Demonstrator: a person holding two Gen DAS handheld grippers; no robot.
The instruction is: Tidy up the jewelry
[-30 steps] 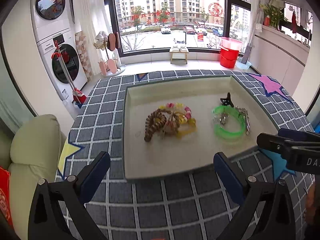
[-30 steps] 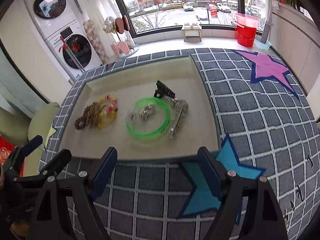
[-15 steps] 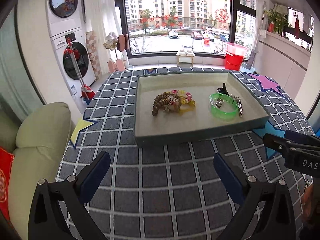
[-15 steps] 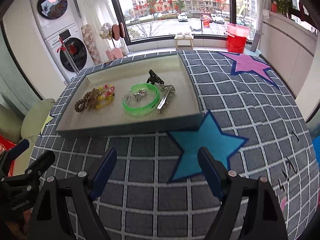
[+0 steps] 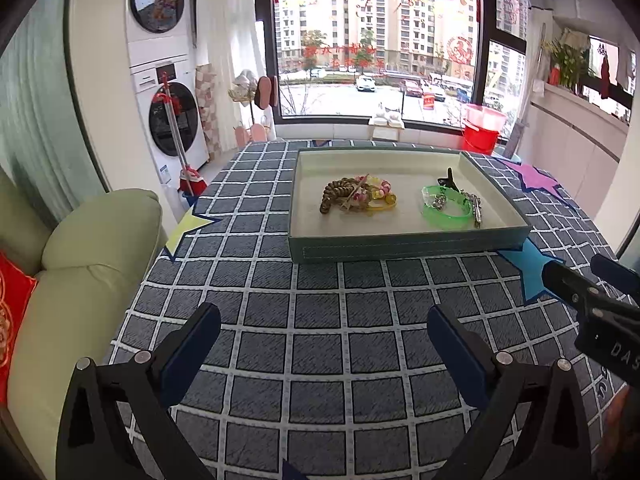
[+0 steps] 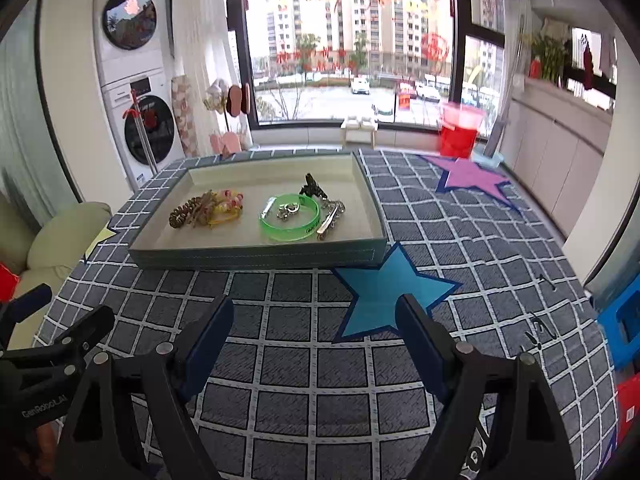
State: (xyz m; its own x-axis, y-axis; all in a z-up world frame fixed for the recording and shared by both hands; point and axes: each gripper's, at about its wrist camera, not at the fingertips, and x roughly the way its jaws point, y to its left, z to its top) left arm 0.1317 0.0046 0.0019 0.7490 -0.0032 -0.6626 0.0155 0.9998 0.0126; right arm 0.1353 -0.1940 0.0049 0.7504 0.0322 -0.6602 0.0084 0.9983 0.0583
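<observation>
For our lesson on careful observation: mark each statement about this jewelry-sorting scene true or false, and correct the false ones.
1. The green bangle lies inside the tray. True.
2. The left gripper is shut on a bracelet. False: its jaws stand open with nothing between them.
3. The beaded bracelets sit left of the green bangle in the right wrist view. True.
4. The tray rests on a bare wooden table. False: it rests on a grey checked cloth with coloured stars.
5. The right gripper is inside the tray. False: it is open over the cloth, short of the tray.
</observation>
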